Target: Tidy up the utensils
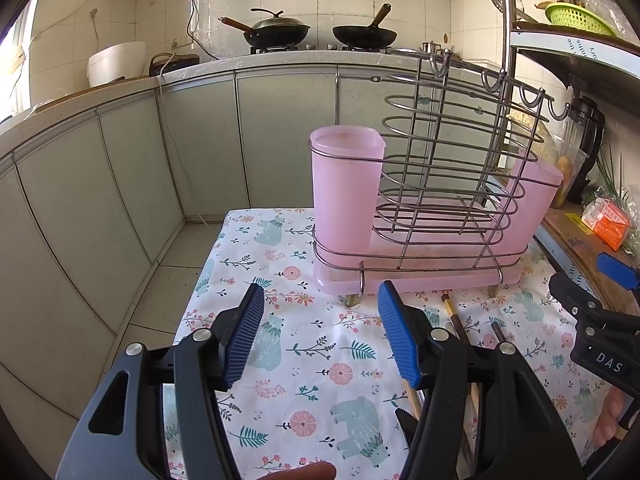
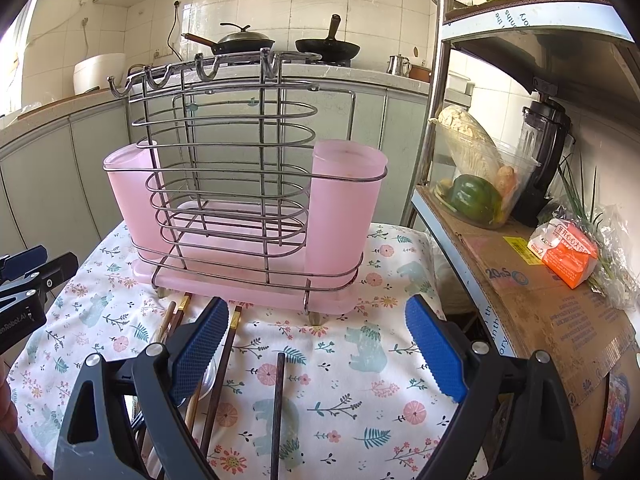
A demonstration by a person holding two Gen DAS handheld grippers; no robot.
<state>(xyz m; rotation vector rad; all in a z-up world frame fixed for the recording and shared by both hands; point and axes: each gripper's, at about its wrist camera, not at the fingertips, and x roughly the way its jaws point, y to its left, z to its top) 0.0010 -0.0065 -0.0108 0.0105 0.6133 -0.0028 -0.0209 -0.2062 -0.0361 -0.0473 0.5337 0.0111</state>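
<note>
A wire utensil rack (image 1: 444, 168) (image 2: 228, 184) stands on the floral cloth, on a pink drip tray, with a pink plastic cup (image 1: 346, 188) (image 2: 344, 216) at each end. Several dark chopsticks (image 2: 276, 408) (image 1: 454, 316) lie on the cloth in front of the rack. My left gripper (image 1: 320, 340) is open over bare cloth, left of the chopsticks, holding nothing. My right gripper (image 2: 320, 348) is open above the cloth, with one chopstick lying between its fingers and others under its left finger (image 2: 196, 352). Each gripper also shows at the edge of the other's view.
The small table with the floral cloth (image 1: 320, 380) stands in a kitchen, floor to its left. A shelf (image 2: 532, 300) with a vegetable container, a blender and an orange carton is close on the right. Cabinets and a stove with two woks (image 1: 280, 30) are behind.
</note>
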